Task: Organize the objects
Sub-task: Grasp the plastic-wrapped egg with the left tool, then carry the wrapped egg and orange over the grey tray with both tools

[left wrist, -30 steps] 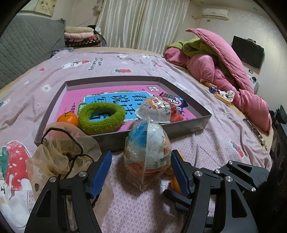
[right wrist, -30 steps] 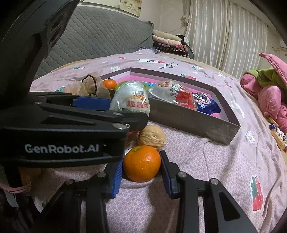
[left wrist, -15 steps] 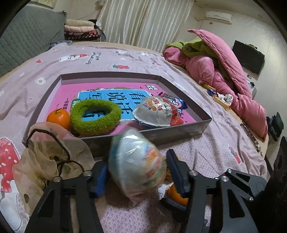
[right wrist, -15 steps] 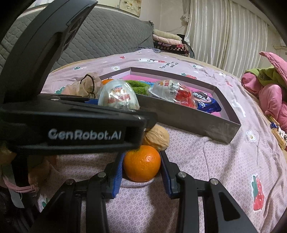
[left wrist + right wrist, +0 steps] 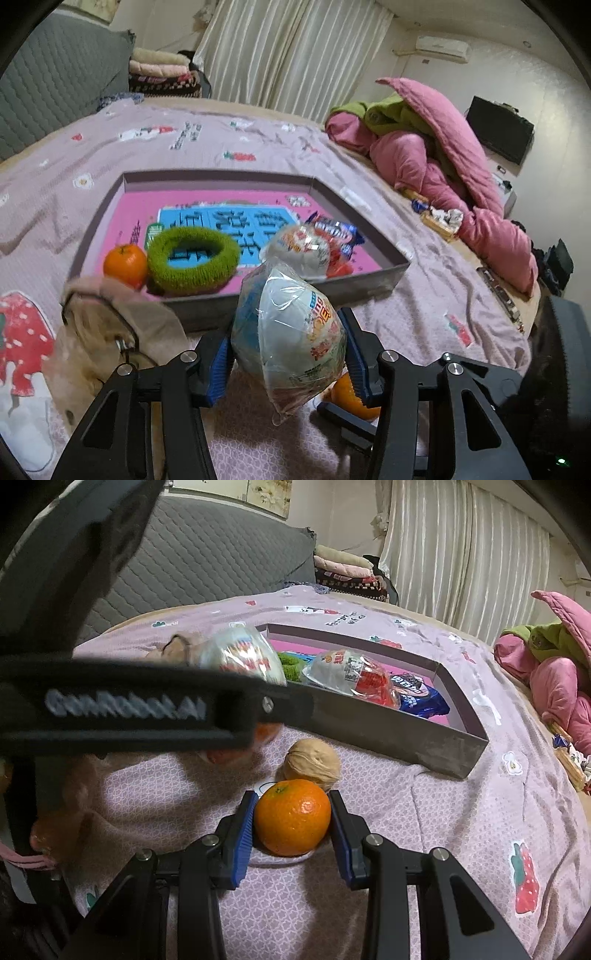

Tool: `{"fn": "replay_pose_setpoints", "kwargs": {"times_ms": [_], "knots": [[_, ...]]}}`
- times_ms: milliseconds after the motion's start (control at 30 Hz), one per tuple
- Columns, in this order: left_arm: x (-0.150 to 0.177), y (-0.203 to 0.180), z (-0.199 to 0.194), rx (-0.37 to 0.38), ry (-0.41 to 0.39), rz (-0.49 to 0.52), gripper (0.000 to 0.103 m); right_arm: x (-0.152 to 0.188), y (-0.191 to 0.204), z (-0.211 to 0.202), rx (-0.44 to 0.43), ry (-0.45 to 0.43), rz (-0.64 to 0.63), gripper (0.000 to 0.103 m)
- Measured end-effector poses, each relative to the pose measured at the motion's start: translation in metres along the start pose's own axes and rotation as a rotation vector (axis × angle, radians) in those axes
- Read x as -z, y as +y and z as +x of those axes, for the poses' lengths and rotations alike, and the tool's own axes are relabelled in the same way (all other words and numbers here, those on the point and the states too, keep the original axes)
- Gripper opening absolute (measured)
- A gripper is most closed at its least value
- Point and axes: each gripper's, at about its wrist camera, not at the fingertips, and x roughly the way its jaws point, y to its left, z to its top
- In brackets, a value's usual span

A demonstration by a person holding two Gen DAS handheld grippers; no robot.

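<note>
My left gripper is shut on a plastic-wrapped egg-shaped snack and holds it tilted above the bedspread, just in front of the grey box. In the right wrist view the same snack shows above the left gripper's black body. My right gripper is shut on an orange that rests on the bedspread, with a walnut right behind it. Inside the box lie another orange, a green fuzzy ring, a second wrapped snack and a blue packet.
A beige mesh bag with a black cord lies left of my left gripper, against the box's front wall. A heap of pink and green bedding fills the far right of the bed. A grey headboard stands behind.
The left jaws closed on the egg-shaped snack, which then rose off the bedspread and tipped over to one side. The right gripper and its orange stayed put.
</note>
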Motion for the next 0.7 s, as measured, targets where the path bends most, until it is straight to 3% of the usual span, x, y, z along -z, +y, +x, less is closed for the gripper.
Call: {"fn": "replay_pose_setpoints", "kwargs": {"times_ms": [700], "knots": [[-0.003, -0.003, -0.047, -0.031, -0.098, 0.061, 0.054, -0.010, -0.018, -0.023, 0.008, -0.114, 0.070, 0.038]]}}
